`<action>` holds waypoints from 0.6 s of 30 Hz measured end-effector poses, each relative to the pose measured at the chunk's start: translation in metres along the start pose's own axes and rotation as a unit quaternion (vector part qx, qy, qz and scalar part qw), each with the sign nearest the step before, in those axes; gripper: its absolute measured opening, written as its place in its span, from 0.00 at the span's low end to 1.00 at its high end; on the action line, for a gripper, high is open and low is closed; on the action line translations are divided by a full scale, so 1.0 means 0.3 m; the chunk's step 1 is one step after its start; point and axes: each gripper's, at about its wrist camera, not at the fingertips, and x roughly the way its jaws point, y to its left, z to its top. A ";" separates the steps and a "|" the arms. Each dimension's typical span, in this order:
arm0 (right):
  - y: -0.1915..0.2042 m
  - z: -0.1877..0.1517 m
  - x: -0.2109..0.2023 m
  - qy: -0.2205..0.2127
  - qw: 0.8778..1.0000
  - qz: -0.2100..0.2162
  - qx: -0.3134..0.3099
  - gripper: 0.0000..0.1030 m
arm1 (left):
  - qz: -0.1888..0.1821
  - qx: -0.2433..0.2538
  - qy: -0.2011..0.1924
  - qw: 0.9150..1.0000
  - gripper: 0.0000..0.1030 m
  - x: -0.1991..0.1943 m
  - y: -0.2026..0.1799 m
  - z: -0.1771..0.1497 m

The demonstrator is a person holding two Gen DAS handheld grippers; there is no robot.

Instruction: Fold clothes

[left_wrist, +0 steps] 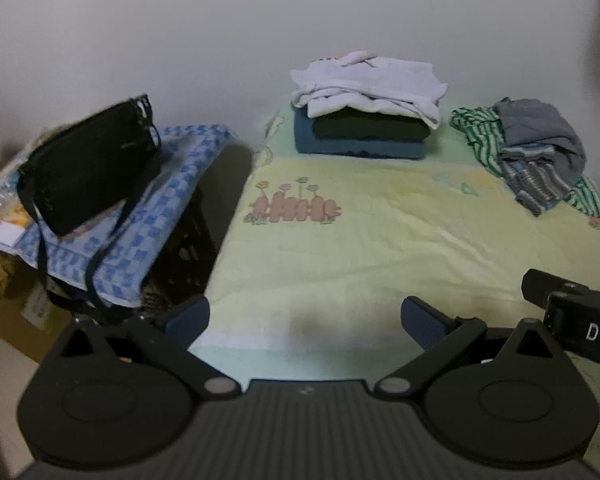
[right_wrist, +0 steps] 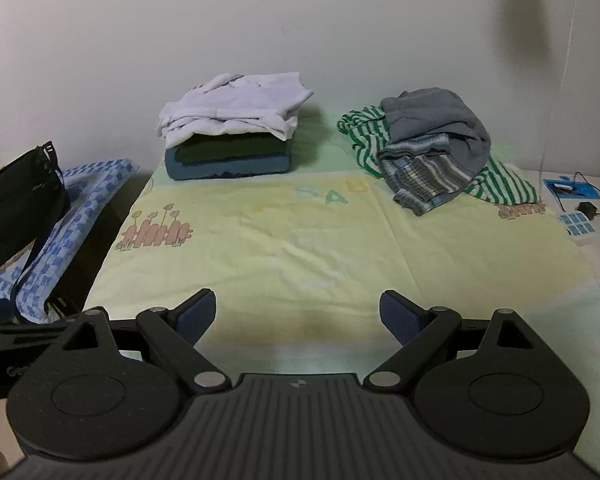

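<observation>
A folded stack (left_wrist: 360, 120) (right_wrist: 228, 148) sits at the back of the bed against the wall: a white garment on top, a dark green one under it, a blue one at the bottom. To its right lies an unfolded heap (left_wrist: 536, 152) (right_wrist: 436, 152) of grey, striped grey-blue and green-white striped clothes. My left gripper (left_wrist: 306, 320) hovers open over the near edge of the yellow bed cover (left_wrist: 360, 240), holding nothing. My right gripper (right_wrist: 296, 314) is also open and empty above the near edge of the yellow bed cover (right_wrist: 300, 240). Part of the right gripper shows at the right of the left wrist view.
A black bag (left_wrist: 88, 168) (right_wrist: 16, 200) lies on a blue checked cloth (left_wrist: 168, 208) (right_wrist: 80, 196) over a dark crate left of the bed. Cardboard boxes stand further left. A white table with a cable, a charger (right_wrist: 588, 208) and blue packets (right_wrist: 578, 224) is at the right.
</observation>
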 end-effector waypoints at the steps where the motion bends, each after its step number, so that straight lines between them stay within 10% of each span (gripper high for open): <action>1: 0.001 0.001 0.001 0.001 1.000 -0.002 0.001 0.89 | -0.008 -0.004 0.002 1.000 0.98 0.006 0.006 -0.002; 18: -0.017 0.066 0.018 -0.009 1.000 0.018 -0.024 0.89 | 0.022 -0.025 0.001 0.999 0.98 0.027 -0.043 0.056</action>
